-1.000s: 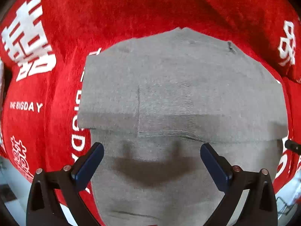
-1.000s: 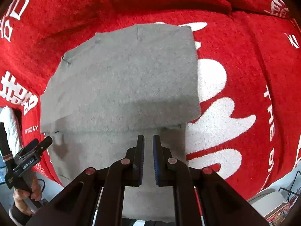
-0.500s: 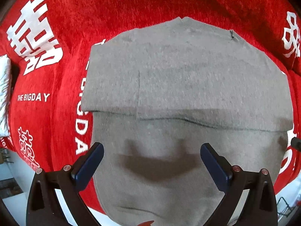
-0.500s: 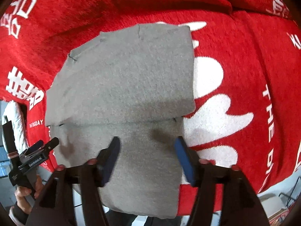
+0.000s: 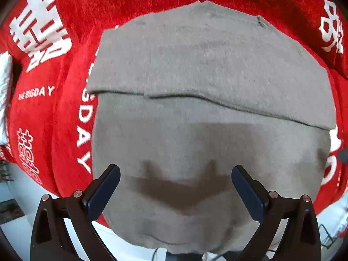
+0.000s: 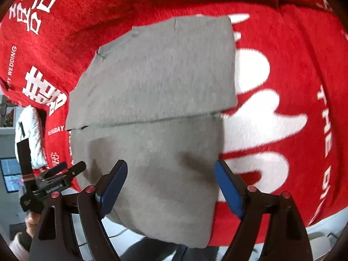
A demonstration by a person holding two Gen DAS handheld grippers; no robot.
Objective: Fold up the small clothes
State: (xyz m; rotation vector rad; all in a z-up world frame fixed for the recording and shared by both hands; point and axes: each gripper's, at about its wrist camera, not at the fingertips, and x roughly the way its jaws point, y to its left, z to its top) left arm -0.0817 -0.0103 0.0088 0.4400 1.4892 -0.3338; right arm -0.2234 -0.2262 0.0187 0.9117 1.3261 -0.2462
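Note:
A grey garment (image 5: 206,69) lies flat on a red cloth, its far part folded back over the near part, with the fold edge running across the middle. It also shows in the right wrist view (image 6: 161,71). Its near end hangs over the surface's front edge. My left gripper (image 5: 175,174) is open and empty above the garment's near part. My right gripper (image 6: 170,167) is open and empty above the garment's near right part. The left gripper (image 6: 65,169) also shows at the left of the right wrist view.
A red plush cloth (image 5: 54,108) with white lettering and hearts (image 6: 261,117) covers the surface. Its front edge drops off just behind the grippers. A white padded object (image 6: 30,130) sits at the far left.
My right gripper has opened from shut and let go of the garment. Both grippers have drawn back toward the front edge. The folded flap lies flat.

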